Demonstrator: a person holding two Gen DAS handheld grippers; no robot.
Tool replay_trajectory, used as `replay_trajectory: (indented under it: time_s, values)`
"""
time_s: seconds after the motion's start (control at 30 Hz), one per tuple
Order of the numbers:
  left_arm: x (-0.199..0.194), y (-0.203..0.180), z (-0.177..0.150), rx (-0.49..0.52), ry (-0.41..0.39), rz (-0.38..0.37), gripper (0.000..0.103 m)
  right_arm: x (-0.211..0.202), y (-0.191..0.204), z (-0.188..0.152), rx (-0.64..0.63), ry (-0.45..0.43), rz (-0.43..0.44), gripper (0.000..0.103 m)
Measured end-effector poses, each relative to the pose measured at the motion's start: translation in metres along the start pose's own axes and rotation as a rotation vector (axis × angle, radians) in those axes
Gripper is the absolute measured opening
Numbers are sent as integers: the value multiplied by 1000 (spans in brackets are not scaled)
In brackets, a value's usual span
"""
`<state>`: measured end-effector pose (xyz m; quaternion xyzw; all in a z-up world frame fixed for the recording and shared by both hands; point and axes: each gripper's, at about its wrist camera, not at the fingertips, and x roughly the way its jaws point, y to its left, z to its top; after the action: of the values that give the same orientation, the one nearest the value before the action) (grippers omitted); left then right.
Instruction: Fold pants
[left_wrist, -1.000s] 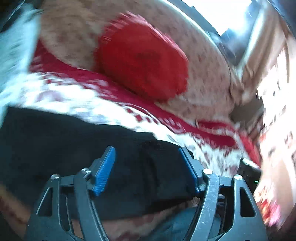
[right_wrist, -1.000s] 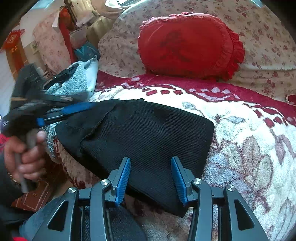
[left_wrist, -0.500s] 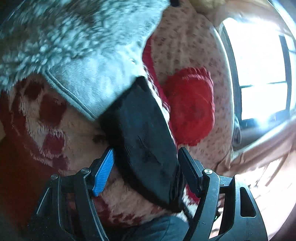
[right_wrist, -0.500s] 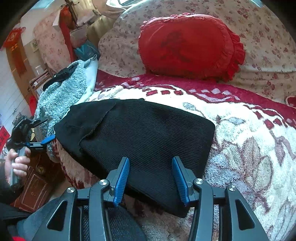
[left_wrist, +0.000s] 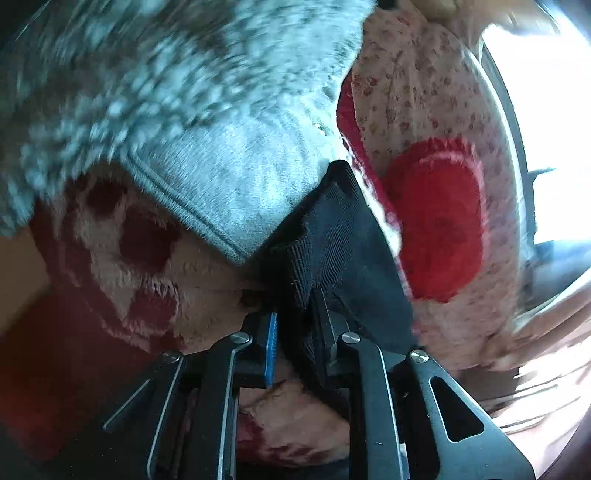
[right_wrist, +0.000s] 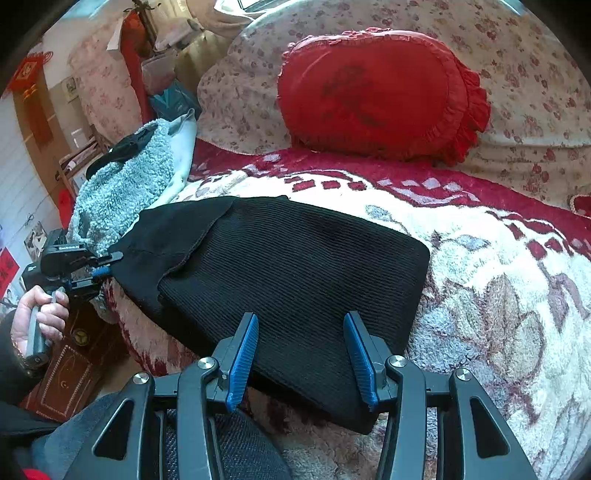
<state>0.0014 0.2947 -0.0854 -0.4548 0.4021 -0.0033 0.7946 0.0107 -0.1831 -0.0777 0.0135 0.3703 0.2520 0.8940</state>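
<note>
While both grippers work one garment:
Pants: one black folded pair (right_wrist: 295, 273) on the blanket (right_wrist: 498, 295), before one red cushion (right_wrist: 373, 92).
Left gripper (left_wrist: 295, 332): pinching the pants' end.
Right gripper (right_wrist: 301, 354): fingers spread over the near edge.

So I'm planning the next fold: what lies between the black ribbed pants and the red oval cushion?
In the right wrist view, only the bed's red-and-cream blanket lies between the black ribbed pants and the red oval cushion.
</note>
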Motion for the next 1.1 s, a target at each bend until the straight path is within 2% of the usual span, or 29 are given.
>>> replay_trajectory:
  time_s: [0.07,0.13,0.2,0.27,0.33,0.4,0.47,0.53,0.57,0.6,0.7,0.77,0.8,0.87,0.97,1.1]
  values:
    - [-10,-26,-10,138,-53,75,10,0,0,0,0,0,0,47]
    - [-22,-56,-25,294,-112,87,10,0,0,0,1,-1,0,47]
    - [-34,-89,-44,465,-166,44,9,0,1,0,1,0,0,47]
    - [-41,-120,-63,631,-198,-30,10,0,0,1,10,1,2,47]
    - [-40,-151,-87,789,-172,-123,10,-1,0,1,21,4,12,47]
    - [-34,-173,-104,879,-131,-192,10,-3,-4,3,45,5,38,49]
    - [-20,-197,-126,959,-35,-263,9,-4,-5,3,59,6,52,49]
    - [-6,-218,-146,1035,51,-300,9,-7,-6,4,72,-3,90,49]
    - [1,-231,-162,1089,98,-318,9,-10,-6,5,68,-16,107,45]
    - [2,-237,-173,1114,111,-326,10,-14,-5,6,58,-32,98,38]
    - [15,-258,-198,1183,168,-349,10,-43,-10,12,67,-164,6,37]
    - [28,-269,-203,1198,207,-343,10,-58,-24,12,112,-226,-120,37]
    - [38,-273,-207,1203,242,-332,10,-62,-32,11,142,-237,-187,37]
    - [54,-278,-211,1206,300,-311,10,-67,-46,8,199,-240,-264,37]
    - [82,-280,-217,1211,381,-223,10,-68,-58,5,246,-224,-298,37]
    - [102,-276,-224,1214,486,-177,10,-66,-67,4,280,-196,-348,37]
